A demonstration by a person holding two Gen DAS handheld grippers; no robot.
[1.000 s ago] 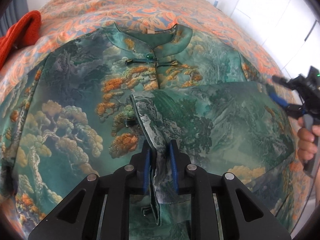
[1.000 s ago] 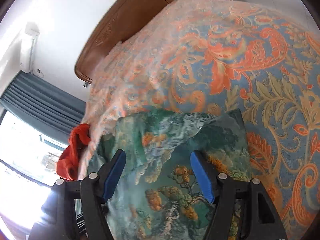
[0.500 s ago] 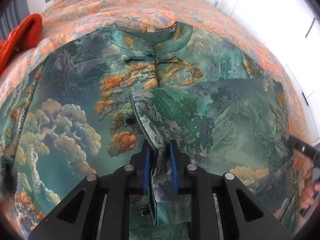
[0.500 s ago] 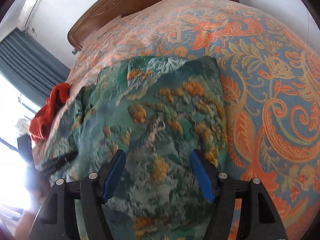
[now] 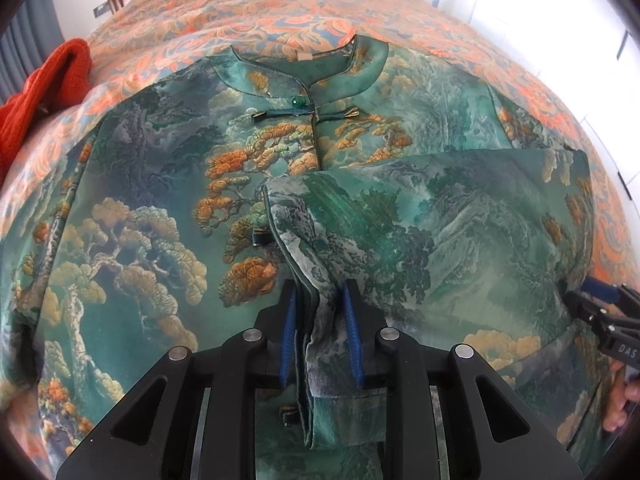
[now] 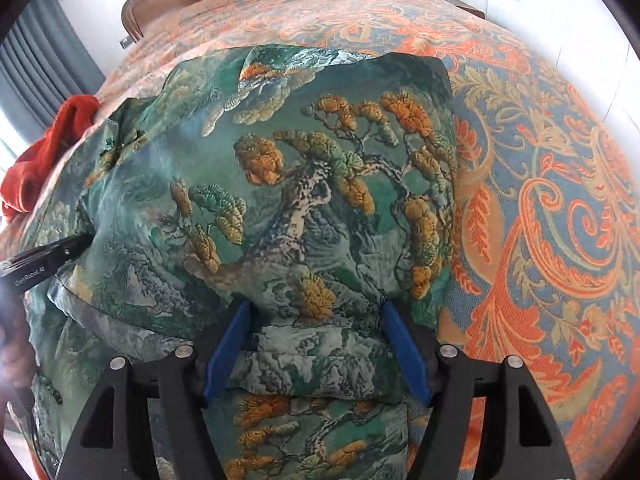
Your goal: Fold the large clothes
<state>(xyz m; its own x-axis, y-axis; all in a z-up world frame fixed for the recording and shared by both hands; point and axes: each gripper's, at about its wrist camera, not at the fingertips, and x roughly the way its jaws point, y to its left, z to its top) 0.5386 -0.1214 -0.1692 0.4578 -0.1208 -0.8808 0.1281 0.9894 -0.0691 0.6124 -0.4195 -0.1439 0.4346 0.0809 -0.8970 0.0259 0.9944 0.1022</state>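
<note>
The green landscape-print jacket (image 5: 168, 208) lay front-up on the bed (image 5: 280, 12), its right sleeve (image 5: 440, 232) folded across the chest. The left hand-held gripper (image 5: 320, 334) was opening, the sleeve's cuff between its blue pads; its body read "GenRobot.AI" in the right wrist view. The right hand-held gripper (image 6: 316, 354), lettered "DAS", stood spread over a fabric fold, not pinching.
</note>
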